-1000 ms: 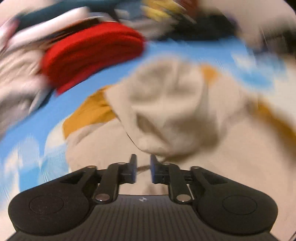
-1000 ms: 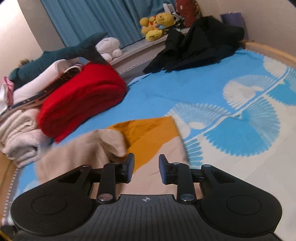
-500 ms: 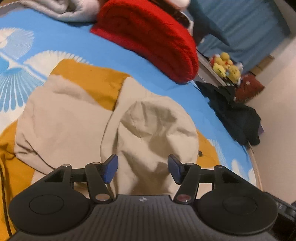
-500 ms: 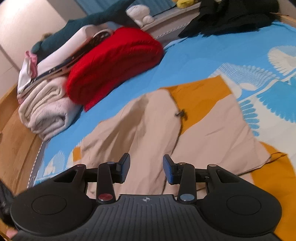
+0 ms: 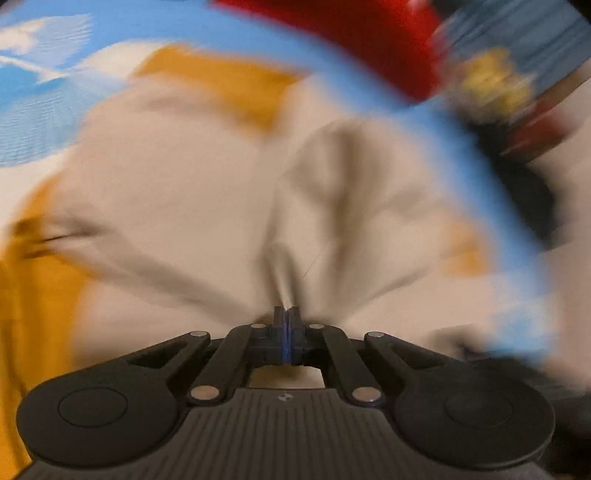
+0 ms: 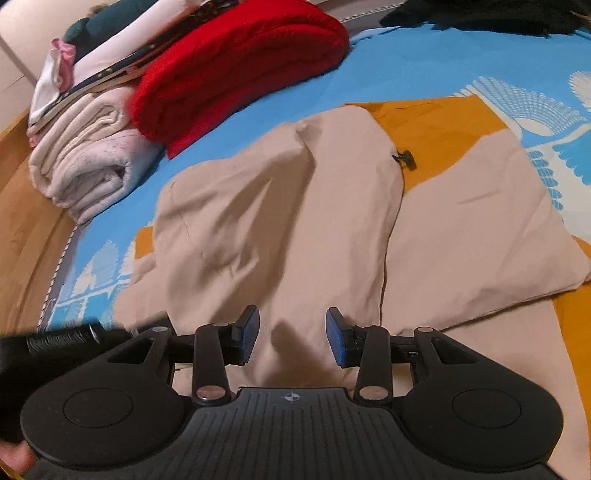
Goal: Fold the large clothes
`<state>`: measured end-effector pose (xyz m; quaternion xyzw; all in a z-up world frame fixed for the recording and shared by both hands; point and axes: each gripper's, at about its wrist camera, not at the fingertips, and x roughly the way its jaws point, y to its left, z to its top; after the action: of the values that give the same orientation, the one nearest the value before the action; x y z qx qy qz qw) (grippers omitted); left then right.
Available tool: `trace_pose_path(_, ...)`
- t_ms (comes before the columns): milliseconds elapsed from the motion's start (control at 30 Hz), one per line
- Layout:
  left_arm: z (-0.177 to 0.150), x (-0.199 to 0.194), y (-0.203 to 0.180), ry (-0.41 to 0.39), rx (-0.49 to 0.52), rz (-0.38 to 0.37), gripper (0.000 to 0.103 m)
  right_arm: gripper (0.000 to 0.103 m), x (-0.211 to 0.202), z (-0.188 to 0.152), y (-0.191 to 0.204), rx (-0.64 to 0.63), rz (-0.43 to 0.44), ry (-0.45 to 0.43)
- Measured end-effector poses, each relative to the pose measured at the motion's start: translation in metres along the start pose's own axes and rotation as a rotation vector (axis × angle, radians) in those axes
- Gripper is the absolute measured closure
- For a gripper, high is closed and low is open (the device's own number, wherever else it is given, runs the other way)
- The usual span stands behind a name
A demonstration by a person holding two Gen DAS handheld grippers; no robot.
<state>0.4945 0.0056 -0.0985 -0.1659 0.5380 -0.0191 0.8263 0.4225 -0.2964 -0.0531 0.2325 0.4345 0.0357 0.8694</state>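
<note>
My left gripper point(image 5: 286, 314) has just snapped its jaws closed on the beige hood point(image 5: 332, 206); right gripper point(image 6: 291, 332) jaws open above it; fold can start.

Location: a bedroom in a home. The work surface is a bed point(image 6: 424, 70) covered with a blue sheet printed with white fan shapes. A wooden bed frame point(image 6: 22, 206) runs along the left edge. At the far left of the bed lies a stack of folded laundry: a red knit point(image 6: 236, 70), a rolled white blanket point(image 6: 88, 162) and flat white items point(image 6: 110, 51). A beige and mustard garment point(image 6: 277, 206) is spread in the near centre. Dark clothing point(image 6: 480, 18) lies at the far right.
</note>
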Motion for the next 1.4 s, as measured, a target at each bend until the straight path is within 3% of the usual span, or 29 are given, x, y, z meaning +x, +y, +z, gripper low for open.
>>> trace_pose_path(33,0.0,0.007,0.005,0.033,0.006,0.094,0.102,0.061,0.004,-0.002,0.001,-0.006,-0.018,0.011)
trace_pose_path(100,0.005,-0.007,0.009,-0.011,-0.023,0.042,0.098,0.061,0.013,-0.008,0.001,-0.015,-0.049,0.05)
trace_pose_path(167,0.013,-0.039,0.002,-0.173,-0.006,-0.036,0.091,0.061,0.02,-0.014,-0.001,0.005,-0.051,0.081)
trace_pose_path(233,0.013,-0.07,-0.016,-0.379,0.109,-0.096,0.091,0.061,0.022,-0.016,0.001,0.015,-0.039,0.091)
trace_pose_path(300,0.01,-0.085,-0.032,-0.477,0.203,-0.218,0.091,0.061,0.023,-0.019,0.006,-0.015,-0.053,0.093)
trace_pose_path(367,0.007,-0.078,-0.046,-0.434,0.256,-0.346,0.087,0.061,0.026,-0.021,0.006,-0.034,-0.073,0.107)
trace_pose_path(400,0.003,-0.068,-0.05,-0.388,0.269,-0.371,0.087,0.061,0.029,-0.023,0.006,-0.036,-0.081,0.118)
trace_pose_path(433,0.001,-0.057,-0.052,-0.357,0.274,-0.332,0.087,0.061,0.033,-0.025,0.005,-0.037,-0.093,0.131)
trace_pose_path(500,0.001,-0.025,-0.047,-0.268,0.26,-0.163,0.087,0.061,0.036,-0.029,0.004,-0.039,-0.11,0.15)
trace_pose_path(533,0.002,-0.005,-0.039,-0.178,0.228,-0.071,0.093,0.061,0.035,-0.03,0.004,-0.044,-0.114,0.153)
trace_pose_path(567,0.003,0.012,-0.027,-0.094,0.172,0.018,0.092,0.061,0.035,-0.031,0.004,-0.051,-0.117,0.154)
trace_pose_path(600,0.004,0.015,-0.018,-0.077,0.127,0.037,0.094,0.061,0.034,-0.031,0.005,-0.054,-0.119,0.155)
trace_pose_path(667,0.009,0.006,-0.016,-0.09,0.122,0.038,0.094,0.06,0.028,-0.029,0.007,-0.059,-0.109,0.136)
trace_pose_path(833,0.021,-0.027,-0.028,-0.222,0.163,-0.038,0.092,0.059,0.017,-0.021,0.006,-0.051,-0.075,0.075)
trace_pose_path(900,0.018,-0.033,-0.031,-0.246,0.186,-0.013,0.091,0.059,0.021,-0.021,0.001,-0.039,-0.093,0.091)
trace_pose_path(1067,0.014,-0.043,-0.04,-0.226,0.232,0.034,0.085,0.06,0.026,-0.025,0.0,-0.044,-0.165,0.134)
trace_pose_path(1400,0.002,-0.066,-0.043,-0.236,0.289,0.047,0.081,0.06,-0.006,-0.016,0.01,-0.061,-0.192,0.005)
